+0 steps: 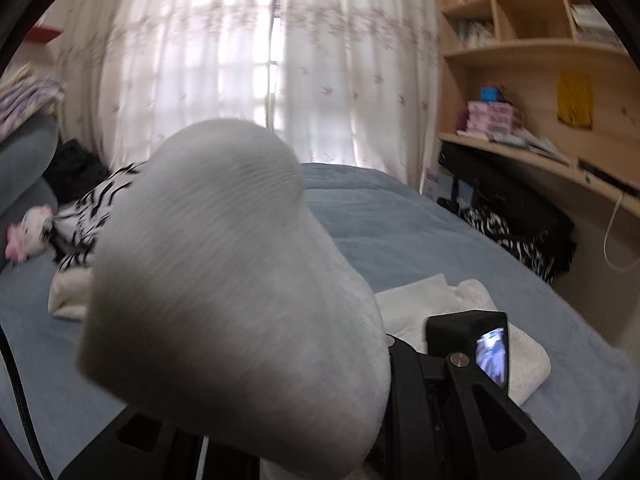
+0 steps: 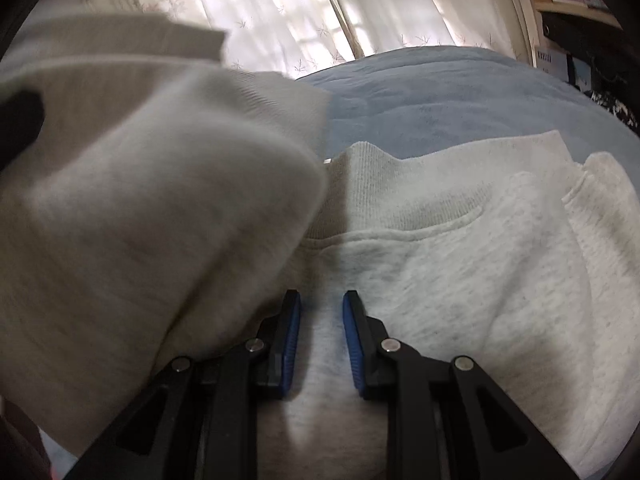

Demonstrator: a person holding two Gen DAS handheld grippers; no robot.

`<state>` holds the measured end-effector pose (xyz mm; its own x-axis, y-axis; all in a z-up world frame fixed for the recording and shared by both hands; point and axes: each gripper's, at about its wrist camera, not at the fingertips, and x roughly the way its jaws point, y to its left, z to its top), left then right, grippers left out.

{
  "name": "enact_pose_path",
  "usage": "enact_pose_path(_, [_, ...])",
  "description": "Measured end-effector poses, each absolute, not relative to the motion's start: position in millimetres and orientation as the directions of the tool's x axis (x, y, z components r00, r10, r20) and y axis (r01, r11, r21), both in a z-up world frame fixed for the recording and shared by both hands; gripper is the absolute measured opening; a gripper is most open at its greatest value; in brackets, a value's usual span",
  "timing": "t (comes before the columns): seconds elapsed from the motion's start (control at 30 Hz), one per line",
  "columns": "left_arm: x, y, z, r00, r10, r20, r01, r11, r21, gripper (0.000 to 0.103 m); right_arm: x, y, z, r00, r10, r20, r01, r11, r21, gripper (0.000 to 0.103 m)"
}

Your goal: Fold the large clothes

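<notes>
lying crosswise on the bed (image 2: pixel 460 92), sweatshirt (image 2: pixel 460 248), left fingers (image 1: pixel 466 336) gripping its lifted fold, right fingers (image 2: pixel 294 332) narrow

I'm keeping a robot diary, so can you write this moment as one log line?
stage: folding | left gripper: shut on sweatshirt, part lifted | right gripper: jaws apart, on sweatshirt | surface: blue bed

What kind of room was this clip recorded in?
Most likely a bedroom in a home. A bed with a blue cover fills the middle, sheer flowered curtains hang over a window behind it, and wooden shelves with books line the wall. A soft toy lies on the bed.
</notes>
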<state>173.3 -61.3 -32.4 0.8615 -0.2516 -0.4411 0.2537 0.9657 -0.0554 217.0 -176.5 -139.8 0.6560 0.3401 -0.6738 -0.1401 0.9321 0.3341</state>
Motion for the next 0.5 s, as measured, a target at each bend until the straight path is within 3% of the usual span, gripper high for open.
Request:
enact_pose_path(0.33, [184.6,-139.1,-13.8,0.849,-0.227,-0.478,0.290,0.955,0.060,0.017,204.9,-250.9,-128.1,0.544,0.604,-0.583,-0.120,0.744,0.658,0.022])
enact_pose_path(0.5, [182.6,-182.6,-11.2,0.847,-0.231,-0.478,0.332,0.934,0.136,0.017,153.0,-324.7,-114.4,0.654,0.472,-0.591,0.007,0.778,0.629,0.022])
